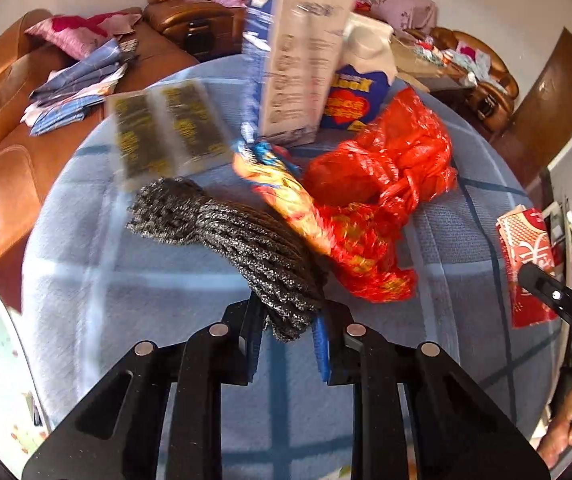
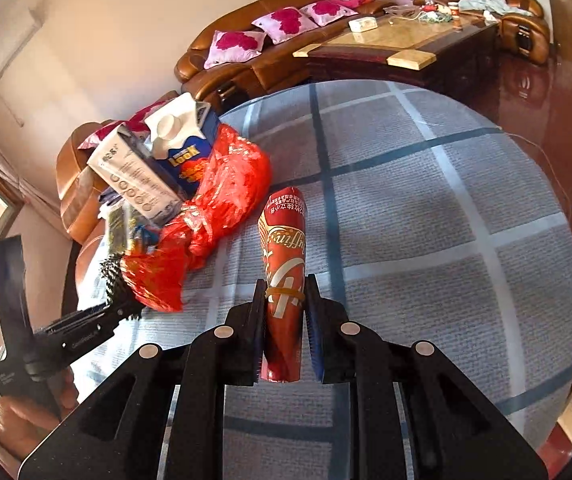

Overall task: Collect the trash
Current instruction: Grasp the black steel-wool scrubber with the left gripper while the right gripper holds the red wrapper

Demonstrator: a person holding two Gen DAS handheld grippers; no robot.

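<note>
Left gripper pinches the gray scouring pad, right gripper clamps the red wrapper; lift both clear of the pile ahead, grips firm.

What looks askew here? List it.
The grey-white carton leans tilted against the blue carton rather than standing upright, in a loose heap with the red plastic bag. Nothing looks spilled.

A home living room: leather sofa with floral cushions; wooden coffee table.
</note>
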